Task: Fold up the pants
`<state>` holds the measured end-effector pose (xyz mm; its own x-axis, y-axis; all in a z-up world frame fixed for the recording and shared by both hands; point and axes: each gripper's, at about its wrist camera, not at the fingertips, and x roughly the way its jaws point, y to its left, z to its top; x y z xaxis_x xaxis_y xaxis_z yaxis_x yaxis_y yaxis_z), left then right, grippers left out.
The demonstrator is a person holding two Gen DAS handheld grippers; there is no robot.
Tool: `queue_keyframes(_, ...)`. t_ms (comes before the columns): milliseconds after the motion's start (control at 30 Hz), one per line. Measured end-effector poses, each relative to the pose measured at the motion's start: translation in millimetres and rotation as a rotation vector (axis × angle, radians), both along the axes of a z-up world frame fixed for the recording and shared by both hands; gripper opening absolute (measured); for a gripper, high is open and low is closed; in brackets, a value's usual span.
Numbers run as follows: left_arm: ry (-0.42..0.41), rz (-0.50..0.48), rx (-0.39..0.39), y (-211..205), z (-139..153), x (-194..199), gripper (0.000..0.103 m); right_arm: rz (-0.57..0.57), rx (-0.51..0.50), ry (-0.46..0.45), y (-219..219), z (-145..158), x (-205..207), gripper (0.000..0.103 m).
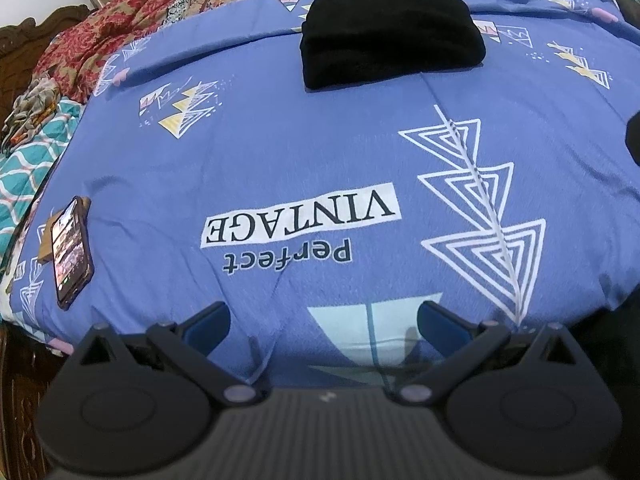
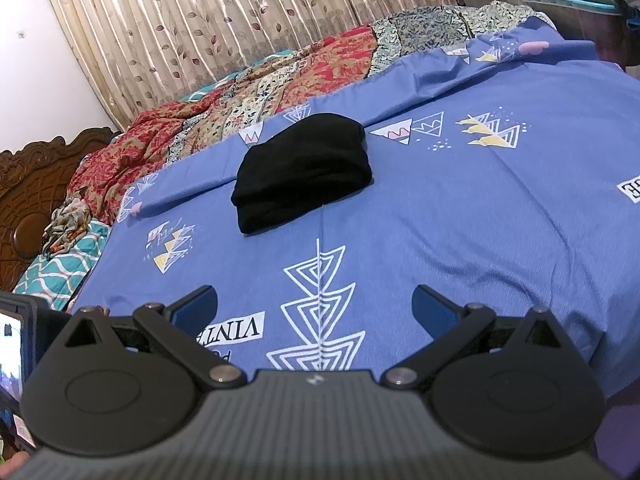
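Observation:
The black pants [image 1: 390, 34] lie folded in a compact stack on the blue printed bedsheet [image 1: 280, 152], far from both grippers. They also show in the right wrist view [image 2: 302, 172] near the middle of the sheet [image 2: 480, 220]. My left gripper [image 1: 323, 320] is open and empty, held above the near edge of the bed. My right gripper [image 2: 314, 304] is open and empty, also back near the bed's front edge, above the white triangle print.
A phone [image 1: 72, 250] lies on the sheet at the left. Crumpled red and floral bedding [image 2: 248, 92] is piled along the far side, with a carved wooden headboard [image 2: 28, 196] at left and a curtain [image 2: 224, 12] behind.

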<state>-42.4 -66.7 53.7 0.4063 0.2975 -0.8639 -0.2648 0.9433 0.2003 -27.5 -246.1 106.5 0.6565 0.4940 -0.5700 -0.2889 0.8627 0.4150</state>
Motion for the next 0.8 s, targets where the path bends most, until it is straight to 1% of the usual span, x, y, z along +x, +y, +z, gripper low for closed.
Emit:
queue_keyframes(433, 0.009, 0.004, -0.004, -0.2, -3.1, 0.8, 0.103, 0.001, 0.0, 0.005, -0.1, -1.2, 0.5, 0.103)
queue_keyframes(800, 0.004, 0.025, 0.017, 3.1, -1.8, 0.7, 0.103, 0.002, 0.0, 0.003, 0.1, -1.6, -0.2, 0.103)
